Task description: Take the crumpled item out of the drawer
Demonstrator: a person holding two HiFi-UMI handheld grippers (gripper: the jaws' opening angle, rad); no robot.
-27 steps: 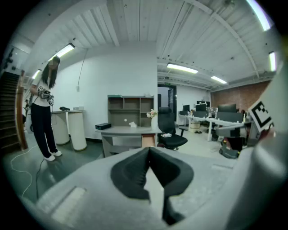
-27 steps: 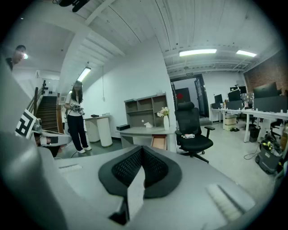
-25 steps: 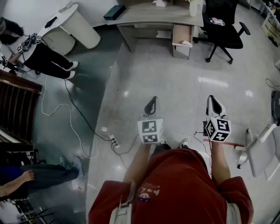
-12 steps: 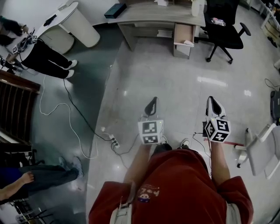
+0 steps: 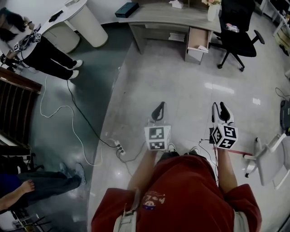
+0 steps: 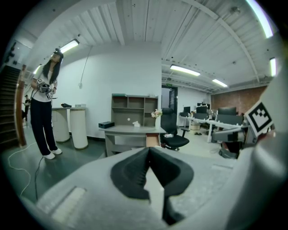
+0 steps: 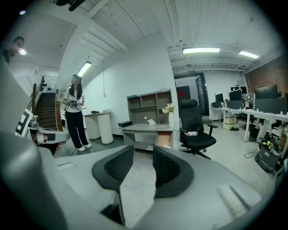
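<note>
**Clearance.** The person in the red shirt (image 5: 181, 195) stands on an open stretch of glossy pale floor (image 5: 181, 77). The floor is bare between both grippers and the desk (image 5: 158, 16) ahead. To the left, a white cable (image 5: 59, 111) loops across the darker floor to a power strip (image 5: 118, 147) near the person's feet. Further left is a dark wooden railing (image 5: 16, 113). A second person (image 5: 43, 52) stands beside two white cylindrical pedestals (image 5: 86, 25). To the right, a white chair base (image 5: 267, 154) sits close to the right arm.

**Task item.** The drawer (image 5: 198, 37) at the right end of the desk is pulled out toward the open floor, with its wooden interior exposed. A pale crumpled item (image 5: 202, 48) lies at the drawer's front edge. It is too small to make out its shape. A black office chair (image 5: 238, 31) stands just beside the drawer. Both grippers are well apart from it.

**Grippers.** The left gripper (image 5: 158, 108) has its dark ribbed pads pressed together at the tips, with nothing between them. The right gripper (image 5: 219, 110) has its jaws spread. They have just been opening, and the gap holds nothing. Each gripper has a grey, matte body and carries a white marker cube (image 5: 157, 137).

**Desk surface.** The desk has a flat grey top. On it are a black box (image 5: 127, 9) and a white vase (image 5: 213, 11).
</note>
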